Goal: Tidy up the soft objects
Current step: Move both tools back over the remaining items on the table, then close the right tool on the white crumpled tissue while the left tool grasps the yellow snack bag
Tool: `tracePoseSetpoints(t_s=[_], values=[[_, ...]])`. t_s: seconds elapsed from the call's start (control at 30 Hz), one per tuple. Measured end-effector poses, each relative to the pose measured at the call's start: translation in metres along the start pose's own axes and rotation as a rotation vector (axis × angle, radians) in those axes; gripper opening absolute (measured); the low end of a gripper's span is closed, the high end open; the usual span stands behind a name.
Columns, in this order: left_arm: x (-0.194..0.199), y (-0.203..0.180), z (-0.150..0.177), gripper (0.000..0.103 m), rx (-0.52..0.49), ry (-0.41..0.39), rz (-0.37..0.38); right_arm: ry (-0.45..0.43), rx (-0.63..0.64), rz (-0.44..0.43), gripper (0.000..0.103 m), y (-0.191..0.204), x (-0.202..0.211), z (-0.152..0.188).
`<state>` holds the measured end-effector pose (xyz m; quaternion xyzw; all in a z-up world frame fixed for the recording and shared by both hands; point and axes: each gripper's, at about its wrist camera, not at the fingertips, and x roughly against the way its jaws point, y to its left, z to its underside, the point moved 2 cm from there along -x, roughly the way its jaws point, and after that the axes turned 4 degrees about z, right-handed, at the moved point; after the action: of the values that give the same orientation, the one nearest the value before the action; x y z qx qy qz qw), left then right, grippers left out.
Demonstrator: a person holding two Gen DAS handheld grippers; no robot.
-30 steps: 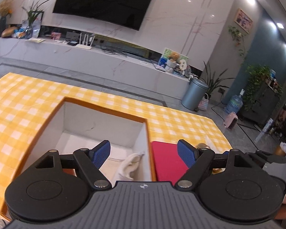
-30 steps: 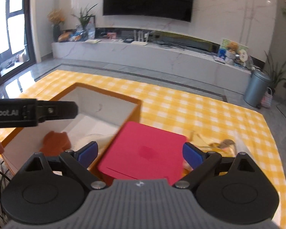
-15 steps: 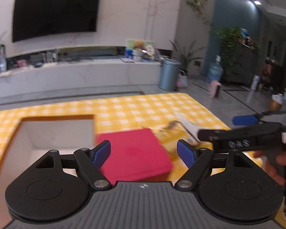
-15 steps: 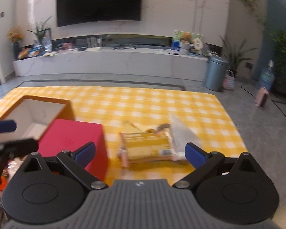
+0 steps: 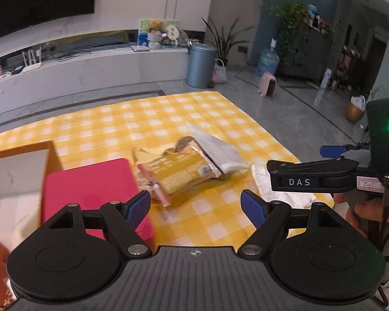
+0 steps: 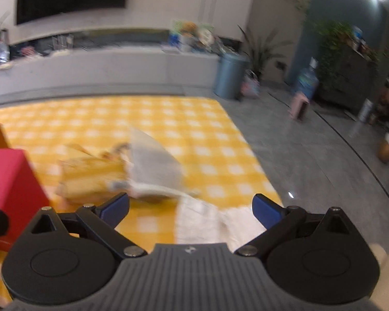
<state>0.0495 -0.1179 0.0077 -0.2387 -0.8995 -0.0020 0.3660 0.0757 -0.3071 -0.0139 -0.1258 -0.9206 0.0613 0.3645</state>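
A pile of soft packets lies on the yellow checked cloth: a yellow packet, a grey-white pouch leaning on it, and a white cloth near the table's right edge. My left gripper is open and empty, hovering short of the yellow packet. My right gripper is open just above the white cloth, and nothing is pressed between its pads. Its black finger shows side-on in the left wrist view, held by a hand.
A red flat box stands left of the pile, against an open orange-rimmed box with white walls. The table's edge runs close on the right, with grey floor beyond. A grey bin and a long white bench stand further back.
Both views have swung right, away from the open box and onto the pile of packets. The right gripper has come over the white cloth and into the left wrist view.
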Motion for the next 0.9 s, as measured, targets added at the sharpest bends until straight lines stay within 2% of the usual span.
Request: tracePoseSetpoints(t_s=[0.1,0.23,0.37,0.47,0.53,0.63,0.77,0.9], values=[[-0.019,-0.010,-0.005,0.093,-0.042,0.037,-0.025,0.080,-0.076,0.001,0.099,-0.020,-0.024,0.007],[-0.039,-0.014,-0.008,0.093,-0.072,0.097,-0.038,0.179,-0.172,-0.060,0.099,-0.036,-0.052,0.017],[-0.052,-0.013,-0.011,0.093,-0.058,0.124,-0.043,0.244,-0.181,-0.055,0.099,-0.038,-0.075,0.022],[-0.065,-0.017,-0.016,0.093,-0.084,0.149,-0.035,0.307,-0.197,-0.044,0.099,-0.039,-0.096,0.024],[-0.079,-0.020,-0.019,0.093,-0.110,0.192,-0.033,0.344,-0.221,-0.051,0.099,-0.041,-0.108,0.026],[-0.101,-0.025,-0.019,0.093,-0.164,0.244,-0.080,0.370,-0.260,-0.037,0.099,-0.044,-0.123,0.029],[-0.131,-0.029,-0.017,0.093,-0.238,0.319,-0.151,0.394,-0.241,-0.013,0.099,-0.041,-0.133,0.029],[-0.145,-0.034,-0.013,0.093,-0.360,0.317,-0.218,0.420,-0.229,-0.016,0.099,-0.038,-0.140,0.031]])
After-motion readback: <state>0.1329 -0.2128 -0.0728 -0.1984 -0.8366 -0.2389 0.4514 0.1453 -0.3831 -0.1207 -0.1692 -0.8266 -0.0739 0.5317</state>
